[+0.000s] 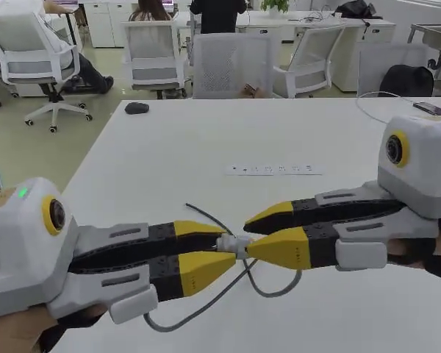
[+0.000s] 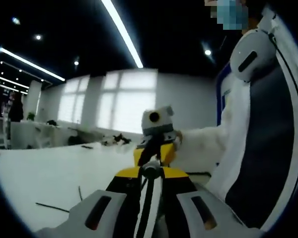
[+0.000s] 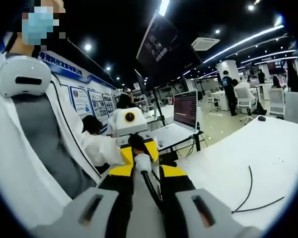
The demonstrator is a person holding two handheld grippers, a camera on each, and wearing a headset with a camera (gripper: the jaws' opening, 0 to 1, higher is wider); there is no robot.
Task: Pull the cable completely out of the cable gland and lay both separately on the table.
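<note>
A small white cable gland [image 1: 233, 245] hangs above the white table [image 1: 206, 147], with a grey cable [image 1: 273, 290] through it. One cable end rises up-left over the left jaws. The other loops below and trails toward the front edge. From the lower left, my left gripper [image 1: 228, 246] has its yellow jaws shut on the gland [image 2: 150, 169]. Coming in from the right, tip to tip with it, my right gripper [image 1: 247, 237] is shut on the cable just beside the gland [image 3: 142, 162]. That cable [image 3: 151, 191] runs back between the right gripper's jaws.
A dark mouse-like object [image 1: 136, 108] lies at the table's far left and a phone [image 1: 432, 109] at the far right. A pale printed strip [image 1: 273, 170] lies mid-table. Office chairs [image 1: 154, 55] and seated people are beyond the far edge.
</note>
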